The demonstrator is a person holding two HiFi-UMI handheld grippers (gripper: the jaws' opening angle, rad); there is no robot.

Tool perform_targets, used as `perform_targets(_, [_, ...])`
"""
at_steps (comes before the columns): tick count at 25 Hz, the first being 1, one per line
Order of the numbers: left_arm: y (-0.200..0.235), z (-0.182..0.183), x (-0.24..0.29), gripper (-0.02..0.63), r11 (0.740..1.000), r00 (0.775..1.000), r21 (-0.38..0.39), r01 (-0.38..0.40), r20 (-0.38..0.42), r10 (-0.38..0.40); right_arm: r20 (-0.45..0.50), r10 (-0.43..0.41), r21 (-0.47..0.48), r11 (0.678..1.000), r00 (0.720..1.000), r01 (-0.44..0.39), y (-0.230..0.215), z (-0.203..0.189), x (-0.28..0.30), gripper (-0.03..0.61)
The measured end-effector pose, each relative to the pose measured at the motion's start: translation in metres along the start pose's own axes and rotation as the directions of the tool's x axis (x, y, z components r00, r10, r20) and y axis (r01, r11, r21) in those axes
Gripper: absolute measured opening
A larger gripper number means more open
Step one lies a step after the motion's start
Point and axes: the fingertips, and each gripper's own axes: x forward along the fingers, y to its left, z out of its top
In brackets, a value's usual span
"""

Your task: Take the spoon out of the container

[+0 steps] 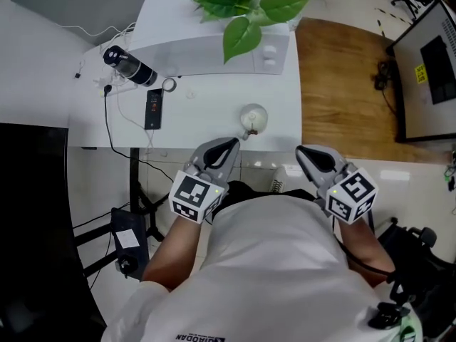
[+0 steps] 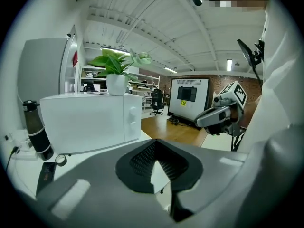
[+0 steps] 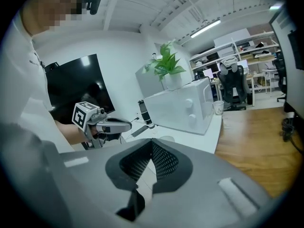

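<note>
Head view: two grippers, both pressed shut and empty, held short of the one container with its one spoon.

The left gripper has its jaws pressed together with nothing between them, and the right gripper looks the same in its own view. Both are near the person's body, off the near edge of the white table. The small round container stands on the table just beyond that edge, a little far of the two sets of fingertips and between them. The spoon stands in it, touched by neither gripper. Farther back are one white microwave with one potted plant on top, and to the left one dark bottle and one flat black device. The shirt hem reads "QIAODAN".
</note>
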Motion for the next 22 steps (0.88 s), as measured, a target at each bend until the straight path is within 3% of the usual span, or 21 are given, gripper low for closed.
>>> perform_targets(5, [0.010,0.000,0.012,0.005,0.998,0.999,0.053,0.028,-0.027,-0.026,-0.003,-0.023,0.030,0.999,1.000,0.023,-0.009,0.000,0.008,0.008])
perform_targets(11, [0.018,-0.004,0.024,0.005,0.990,0.991,0.083,0.116,-0.080,-0.110,-0.002,-0.077,0.093,0.993,0.997,0.077,-0.008,0.002,0.020,0.006])
perform_targets(22, [0.022,-0.019,0.044,0.017,0.959,0.970,0.172,0.227,-0.126,-0.207,-0.015,-0.172,0.175,0.969,0.985,0.172,-0.011,-0.017,0.025,0.006])
